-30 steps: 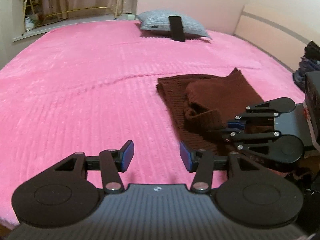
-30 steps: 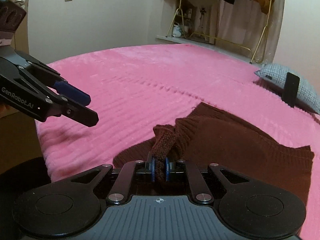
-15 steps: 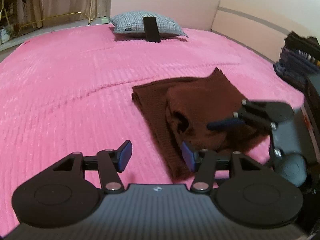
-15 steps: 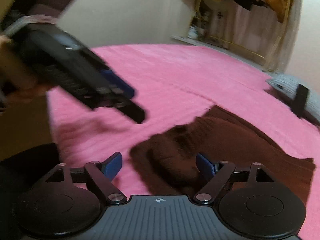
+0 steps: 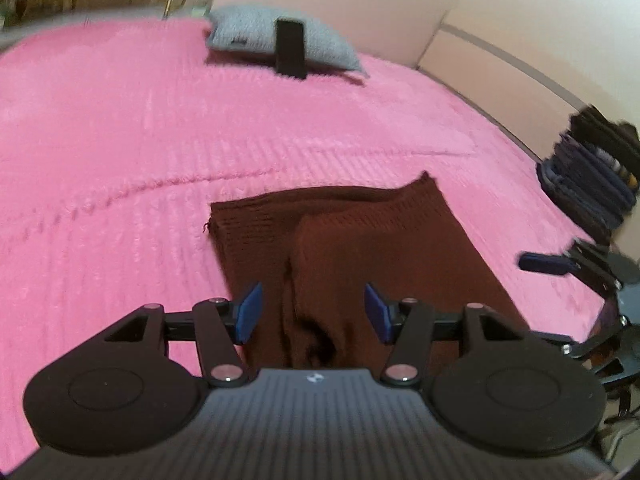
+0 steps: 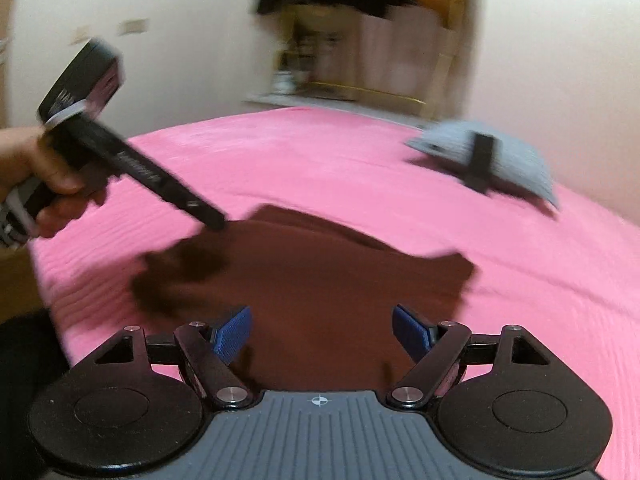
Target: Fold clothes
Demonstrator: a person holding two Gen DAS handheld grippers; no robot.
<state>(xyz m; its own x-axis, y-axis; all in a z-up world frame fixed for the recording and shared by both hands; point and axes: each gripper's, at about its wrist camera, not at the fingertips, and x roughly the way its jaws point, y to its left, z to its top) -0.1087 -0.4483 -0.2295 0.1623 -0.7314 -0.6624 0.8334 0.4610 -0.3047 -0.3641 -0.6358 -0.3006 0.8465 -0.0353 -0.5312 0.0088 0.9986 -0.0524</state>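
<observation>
Brown knit garment (image 5: 360, 240) flat on the pink bed (image 5: 140, 160), partly folded, one panel doubled over the right portion; long axis running away from the near bed edge toward the grey pillow (image 5: 280, 40), near end bunched and rumpled. Directly ahead of and under the left gripper (image 5: 312, 312), jaws roughly half apart, nothing clamped, rumpled near edge lying between and below the blue pads. Right gripper (image 6: 322, 332) jaws just sprung wide, knit released, cloth below but not pinched. Left the nearer to the crumpled near corner; right over the garment's broad middle. Likely next: pinch at that near edge and carry it along the long axis toward the far hem
</observation>
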